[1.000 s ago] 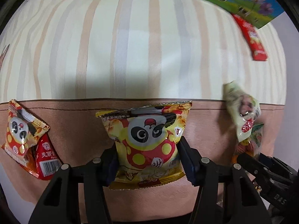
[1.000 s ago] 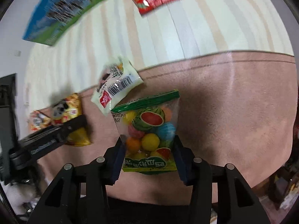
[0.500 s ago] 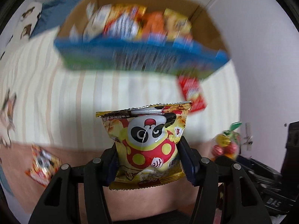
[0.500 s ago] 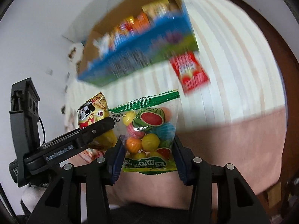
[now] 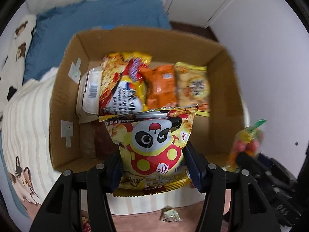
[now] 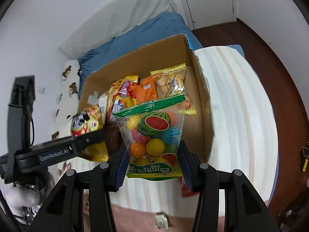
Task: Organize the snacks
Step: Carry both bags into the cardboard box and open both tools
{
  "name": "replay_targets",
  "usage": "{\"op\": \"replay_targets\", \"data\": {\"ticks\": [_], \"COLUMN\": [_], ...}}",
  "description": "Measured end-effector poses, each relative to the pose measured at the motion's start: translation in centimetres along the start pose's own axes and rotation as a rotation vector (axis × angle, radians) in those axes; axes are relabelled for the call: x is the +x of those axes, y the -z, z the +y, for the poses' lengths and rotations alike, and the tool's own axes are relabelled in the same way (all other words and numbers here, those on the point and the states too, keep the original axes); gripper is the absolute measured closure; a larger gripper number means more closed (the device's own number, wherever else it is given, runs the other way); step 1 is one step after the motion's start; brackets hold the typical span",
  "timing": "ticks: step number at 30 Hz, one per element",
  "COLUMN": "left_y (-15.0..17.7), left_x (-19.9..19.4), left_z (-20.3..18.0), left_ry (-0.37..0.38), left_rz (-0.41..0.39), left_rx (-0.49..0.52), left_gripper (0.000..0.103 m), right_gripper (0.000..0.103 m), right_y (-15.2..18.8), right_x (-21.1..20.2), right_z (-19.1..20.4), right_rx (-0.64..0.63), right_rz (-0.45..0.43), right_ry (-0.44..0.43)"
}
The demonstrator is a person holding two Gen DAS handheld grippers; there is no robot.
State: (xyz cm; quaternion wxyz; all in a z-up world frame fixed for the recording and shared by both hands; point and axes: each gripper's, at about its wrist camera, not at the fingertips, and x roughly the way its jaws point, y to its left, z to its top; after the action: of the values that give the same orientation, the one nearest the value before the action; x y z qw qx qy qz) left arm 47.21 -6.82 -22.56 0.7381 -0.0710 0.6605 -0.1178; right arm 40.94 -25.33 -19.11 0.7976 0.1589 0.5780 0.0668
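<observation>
Two bags: my left tongs (image 5: pixel 154 166) clamp the panda bag (image 5: pixel 152 147); my right tongs (image 6: pixel 153 164) clamp the fruit-candy bag (image 6: pixel 154 139) over the box (image 5: pixel 63 104).

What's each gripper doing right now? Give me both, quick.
Left gripper: closed on the panda snack bag.
Right gripper: closed on the fruit candy bag.

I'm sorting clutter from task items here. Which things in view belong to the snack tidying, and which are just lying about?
Job:
- yellow panda snack bag, left gripper
- clear fruit-candy bag, right gripper
- open cardboard box

Lying about:
- blue blanket
- cat-print sheet
</observation>
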Motion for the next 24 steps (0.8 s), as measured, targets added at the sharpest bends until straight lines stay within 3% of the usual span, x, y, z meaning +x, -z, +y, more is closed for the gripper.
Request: {"op": "replay_targets", "data": {"ticks": [5, 9, 11, 12, 13, 14, 15, 16, 24], "left_y": [-1.1, -1.3, -1.2, -1.1, -1.1, -1.1, -1.1, -1.1, -1.4], "left_x": [3.4, 6.0, 7.0, 7.2, 7.2, 7.2, 7.2, 7.0, 5.2], "left_z": [2.1, 3.1, 3.5, 3.7, 3.8, 3.9, 4.0, 4.2, 4.7], "left_ry": [-0.027, 0.003, 0.018, 0.010, 0.007, 0.005, -0.002, -0.009, -0.009], "left_rz": [0.078, 0.153, 0.179, 0.177, 0.172, 0.168, 0.162, 0.150, 0.110], "left_rx": [-0.037, -0.061, -0.066, -0.068, -0.067, -0.061, -0.059, -0.058, -0.055], "left_gripper": [0.048, 0.048, 0.047, 0.045, 0.038, 0.029, 0.012, 0.008, 0.008], "right_gripper": [0.052, 0.051, 0.042, 0.040, 0.029, 0.012, 0.007, 0.007, 0.007], "right_y": [-2.1, -2.7, -2.6, -2.5, -2.5, -2.4, -2.4, -2.3, -2.3], "right_x": [3.6, 6.6, 7.9, 8.3, 8.4, 8.6, 8.6, 8.5, 7.5], "right_z": [0.0, 0.2, 0.3, 0.4, 0.6, 0.7, 0.9, 1.0, 1.2], "right_rx": [-0.002, -0.020, -0.034, -0.044, -0.053, -0.063, -0.067, -0.070, -0.084], "right_rz": [0.062, 0.146, 0.196, 0.205, 0.210, 0.218, 0.219, 0.218, 0.207], "right_ry": [0.034, 0.065, 0.097, 0.100, 0.102, 0.115, 0.122, 0.122, 0.155]}}
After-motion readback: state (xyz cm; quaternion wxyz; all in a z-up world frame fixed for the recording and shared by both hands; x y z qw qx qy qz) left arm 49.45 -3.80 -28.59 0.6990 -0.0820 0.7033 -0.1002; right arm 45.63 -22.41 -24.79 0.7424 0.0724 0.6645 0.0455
